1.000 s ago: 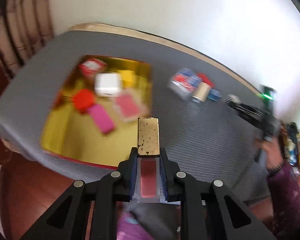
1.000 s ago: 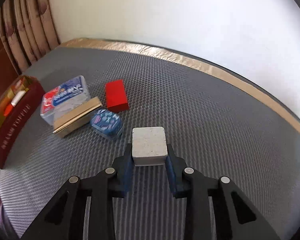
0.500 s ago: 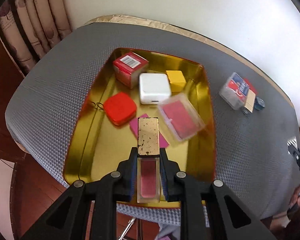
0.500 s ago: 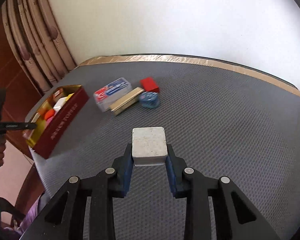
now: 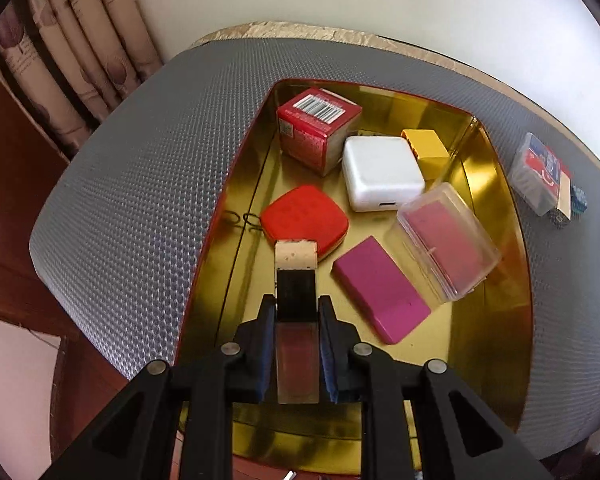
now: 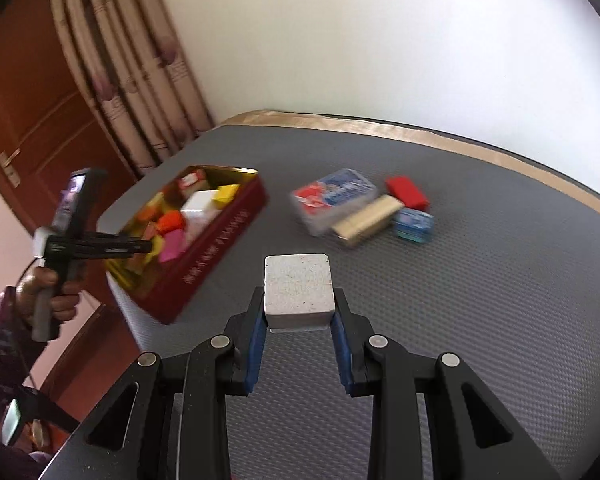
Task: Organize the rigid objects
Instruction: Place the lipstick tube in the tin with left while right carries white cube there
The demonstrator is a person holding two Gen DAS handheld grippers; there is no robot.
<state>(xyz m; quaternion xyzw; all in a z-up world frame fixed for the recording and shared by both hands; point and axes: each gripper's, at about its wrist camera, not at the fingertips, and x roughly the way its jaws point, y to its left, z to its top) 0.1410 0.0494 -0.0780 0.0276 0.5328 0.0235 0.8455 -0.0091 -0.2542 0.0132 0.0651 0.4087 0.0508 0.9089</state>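
Observation:
My left gripper (image 5: pixel 296 312) is shut on a slim clear bottle (image 5: pixel 296 346) of reddish liquid with a gold cap. It hangs low over the gold tin (image 5: pixel 224 208), its cap just in front of a red rounded compact (image 5: pixel 304 218). Also in the tin lie a magenta slab (image 5: pixel 380 288), a clear case (image 5: pixel 448 236), a white charger block (image 5: pixel 380 172), a yellow cube (image 5: pixel 428 148) and a red barcode box (image 5: pixel 316 128). My right gripper (image 6: pixel 299 304) is shut on a white stone-like block (image 6: pixel 298 288), above the grey mat and right of the tin (image 6: pixel 216 248).
On the grey mat (image 6: pixel 480 300) lie a clear card box (image 6: pixel 334 196), a beige bar (image 6: pixel 366 220), a red block (image 6: pixel 406 192) and a small blue tin (image 6: pixel 414 224). A hand (image 6: pixel 50 296) holds the left gripper (image 6: pixel 146 246) at the tin's left. Curtains (image 5: pixel 72 52) hang behind.
The left gripper came in over the tin and sank lower with the bottle. The right gripper rose and swung with the block, bringing the tin and the left hand into its view.

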